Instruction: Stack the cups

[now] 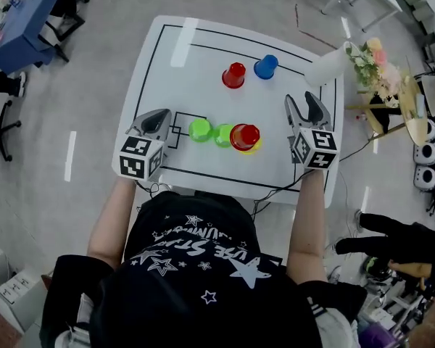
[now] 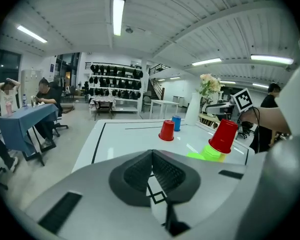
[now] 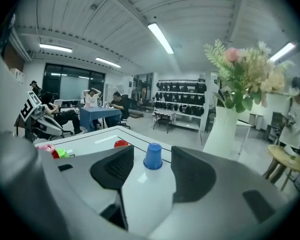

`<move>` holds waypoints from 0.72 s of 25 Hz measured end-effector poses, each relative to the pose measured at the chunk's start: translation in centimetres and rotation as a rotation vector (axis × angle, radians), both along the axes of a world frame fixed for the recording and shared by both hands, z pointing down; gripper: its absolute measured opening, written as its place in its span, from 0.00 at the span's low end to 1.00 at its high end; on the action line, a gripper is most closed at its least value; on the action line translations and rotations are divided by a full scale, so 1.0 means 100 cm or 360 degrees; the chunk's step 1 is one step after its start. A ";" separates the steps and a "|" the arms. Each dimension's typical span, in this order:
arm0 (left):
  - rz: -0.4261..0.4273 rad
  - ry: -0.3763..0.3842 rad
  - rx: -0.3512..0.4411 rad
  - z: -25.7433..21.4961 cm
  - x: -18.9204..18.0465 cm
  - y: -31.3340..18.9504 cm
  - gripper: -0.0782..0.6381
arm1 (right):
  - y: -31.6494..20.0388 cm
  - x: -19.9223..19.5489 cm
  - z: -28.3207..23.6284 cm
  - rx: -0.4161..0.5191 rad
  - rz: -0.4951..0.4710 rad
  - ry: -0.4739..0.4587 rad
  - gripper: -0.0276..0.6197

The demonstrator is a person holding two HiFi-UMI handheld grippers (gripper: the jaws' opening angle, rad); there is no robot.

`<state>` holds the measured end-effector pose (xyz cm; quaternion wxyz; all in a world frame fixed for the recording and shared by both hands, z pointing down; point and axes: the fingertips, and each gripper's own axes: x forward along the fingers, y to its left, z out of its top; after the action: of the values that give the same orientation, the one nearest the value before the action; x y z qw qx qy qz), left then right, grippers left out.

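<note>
red cup sits stacked over yellow cup.

Black-lined white table — red cups, green cups, blue cup.

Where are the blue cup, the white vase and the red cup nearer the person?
blue cup (image 1: 266, 66), head view, on its upturned base.
white vase (image 3: 221, 134), right gripper view, middle of its body.
near red cup (image 1: 244, 135), head view, on its upturned base.
</note>
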<state>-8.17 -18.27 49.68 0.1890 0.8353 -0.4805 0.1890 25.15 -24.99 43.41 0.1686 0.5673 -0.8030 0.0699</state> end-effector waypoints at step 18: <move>-0.0289 -0.0132 -0.0133 0.013 0.004 -0.021 0.13 | -0.119 -0.038 0.098 -0.0102 -0.0341 -0.0013 0.47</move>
<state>-7.75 -20.34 50.95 0.2199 0.7711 -0.5534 0.2255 21.39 -36.87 53.18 0.1901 0.4723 -0.8570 0.0795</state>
